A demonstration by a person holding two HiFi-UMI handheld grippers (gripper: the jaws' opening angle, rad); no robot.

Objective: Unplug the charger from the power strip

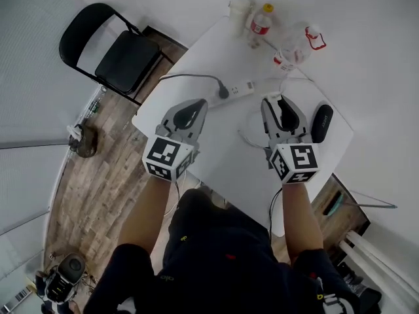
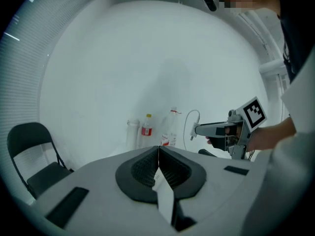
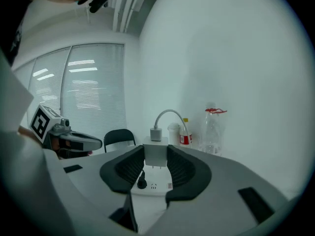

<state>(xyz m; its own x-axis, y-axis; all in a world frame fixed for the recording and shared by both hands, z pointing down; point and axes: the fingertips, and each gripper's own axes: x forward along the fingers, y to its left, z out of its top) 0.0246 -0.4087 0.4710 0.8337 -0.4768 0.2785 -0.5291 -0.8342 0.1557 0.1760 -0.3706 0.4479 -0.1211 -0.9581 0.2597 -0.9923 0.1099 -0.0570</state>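
In the right gripper view the white charger (image 3: 156, 156) sits between the pads of my right gripper (image 3: 156, 154), its prongs bare and lifted above the white power strip (image 3: 153, 186). A white cable (image 3: 166, 114) arcs up from the charger's top. A black plug (image 3: 141, 183) stays in the strip. In the head view the power strip (image 1: 239, 87) lies across the white table (image 1: 222, 156), with my right gripper (image 1: 275, 101) just in front of it. My left gripper (image 1: 199, 103) hovers near the strip's left end; its jaws meet with nothing between them (image 2: 158, 151).
A red-labelled bottle (image 1: 260, 23), a clear bottle (image 1: 294, 46) and a white cup stand at the table's far edge. A black case (image 1: 321, 123) lies right of my right gripper. A black folding chair (image 1: 124, 57) stands left of the table on the wooden floor.
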